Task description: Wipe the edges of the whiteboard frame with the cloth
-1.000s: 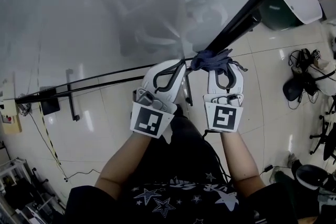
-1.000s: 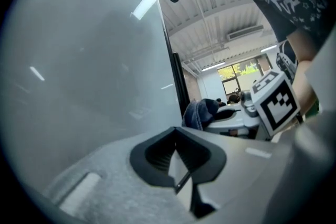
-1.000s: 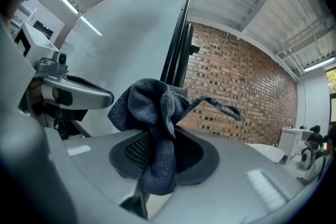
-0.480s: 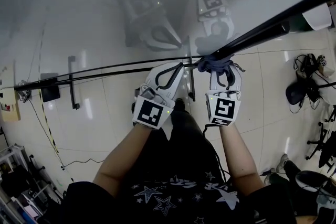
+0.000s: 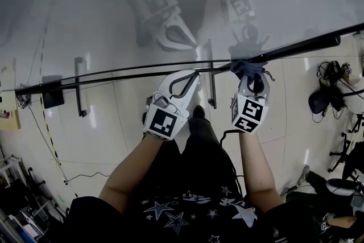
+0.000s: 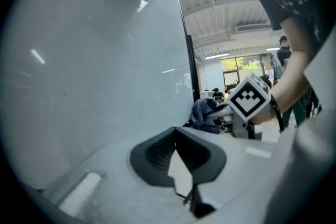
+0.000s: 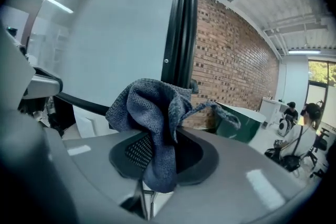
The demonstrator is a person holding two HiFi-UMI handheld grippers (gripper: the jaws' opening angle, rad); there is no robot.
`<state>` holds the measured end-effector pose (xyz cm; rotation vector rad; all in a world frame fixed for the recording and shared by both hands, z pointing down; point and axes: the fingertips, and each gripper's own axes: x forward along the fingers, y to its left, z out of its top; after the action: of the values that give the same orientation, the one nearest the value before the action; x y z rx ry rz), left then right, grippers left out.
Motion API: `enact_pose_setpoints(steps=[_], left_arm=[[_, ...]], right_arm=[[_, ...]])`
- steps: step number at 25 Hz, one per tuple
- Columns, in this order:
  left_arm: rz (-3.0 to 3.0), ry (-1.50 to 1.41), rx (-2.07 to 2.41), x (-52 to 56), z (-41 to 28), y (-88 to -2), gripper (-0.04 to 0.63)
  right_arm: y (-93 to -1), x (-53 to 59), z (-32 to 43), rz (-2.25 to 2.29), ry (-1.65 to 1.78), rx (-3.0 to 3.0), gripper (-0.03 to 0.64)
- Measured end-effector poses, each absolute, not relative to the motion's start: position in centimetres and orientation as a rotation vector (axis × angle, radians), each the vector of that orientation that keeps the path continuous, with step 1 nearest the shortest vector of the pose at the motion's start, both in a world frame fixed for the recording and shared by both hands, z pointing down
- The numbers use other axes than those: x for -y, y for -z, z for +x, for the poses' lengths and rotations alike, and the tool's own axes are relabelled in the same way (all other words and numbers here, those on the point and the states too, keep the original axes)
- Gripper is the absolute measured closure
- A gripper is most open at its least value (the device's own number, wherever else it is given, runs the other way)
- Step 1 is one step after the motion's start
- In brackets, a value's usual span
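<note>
The whiteboard [image 5: 114,8] fills the upper head view, and its black frame edge [image 5: 131,73] runs across from left to right. My right gripper [image 5: 250,73] is shut on a dark blue-grey cloth [image 5: 248,67], which is pressed against that frame edge. In the right gripper view the cloth [image 7: 152,113] bunches out of my right gripper [image 7: 168,132] against the black frame [image 7: 184,23]. My left gripper [image 5: 196,73] is shut on nothing, with its tips at the frame just left of the cloth. The left gripper view shows my left gripper [image 6: 176,131], the frame [image 6: 191,71] and the cloth [image 6: 202,112].
A black stand leg [image 5: 77,94] of the board hangs below the frame at the left. Office chairs [image 5: 324,94] stand on the tiled floor at the right. A brick wall [image 7: 231,60] and a green bin [image 7: 247,118] lie beyond the board's end.
My right gripper has slid the cloth to the right along the frame edge, away from my left gripper. The left gripper has stayed at about the same place.
</note>
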<state>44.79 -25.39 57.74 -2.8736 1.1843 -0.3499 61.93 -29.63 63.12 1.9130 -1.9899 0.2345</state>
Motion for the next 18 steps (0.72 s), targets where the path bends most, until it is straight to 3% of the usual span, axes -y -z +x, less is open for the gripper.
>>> enact_pose_setpoints(steps=[10,18], left_arm=[[-2.846,0.323,-1.239,24.4,33.6,-56.5,0.591],[-2.828,0.282,-1.397,23.0,20.2,-57.5,0.591]], right_arm=[[-63.4,29.6,55.5,1.976,-0.328,1.91,0.534],[-63.9,29.2,41.2,1.809,-0.273,1.998,0.534]])
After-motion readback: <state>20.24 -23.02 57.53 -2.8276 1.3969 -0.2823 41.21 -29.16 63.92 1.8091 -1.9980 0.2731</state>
